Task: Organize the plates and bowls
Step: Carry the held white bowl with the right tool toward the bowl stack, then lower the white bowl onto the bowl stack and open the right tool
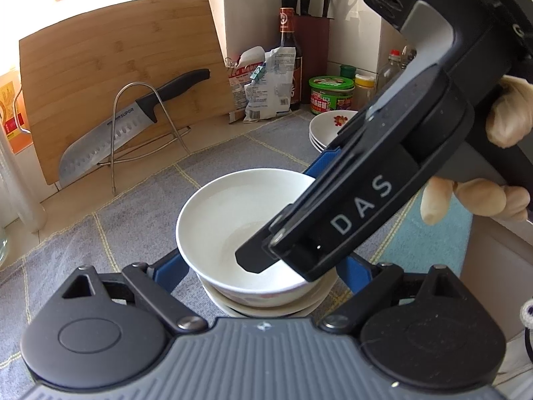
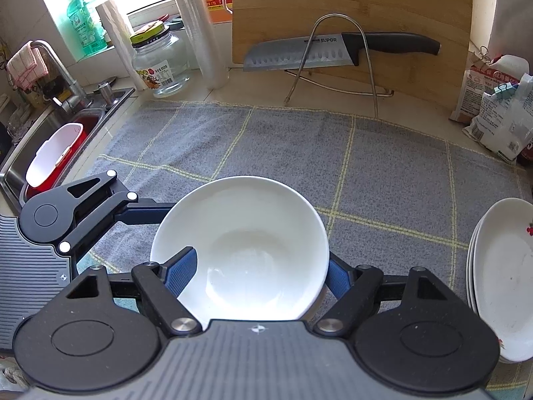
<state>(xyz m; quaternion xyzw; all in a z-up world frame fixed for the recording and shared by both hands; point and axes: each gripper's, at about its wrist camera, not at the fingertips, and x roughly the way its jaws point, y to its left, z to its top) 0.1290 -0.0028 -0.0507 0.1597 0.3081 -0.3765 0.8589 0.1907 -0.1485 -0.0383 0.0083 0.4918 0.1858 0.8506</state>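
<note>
Left gripper (image 1: 263,265) has jaws wide apart around the lower bowls (image 1: 266,310); contact can't be told. Right gripper (image 2: 258,266) is clamped on the top bowl (image 2: 246,220), one finger inside. The bowl is glazed, stiff, slippery and chippable, best held at the wall. The lower bowls are mostly hidden. The plates (image 2: 499,266) are cut off.

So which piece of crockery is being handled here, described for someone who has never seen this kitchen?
Start at the bamboo cutting board leaning on the wall, then come forward over the grey checked cloth. There sits a plain white bowl on other dishes. Unlike the stacked plates to its right, it is deep and unpatterned.
</note>
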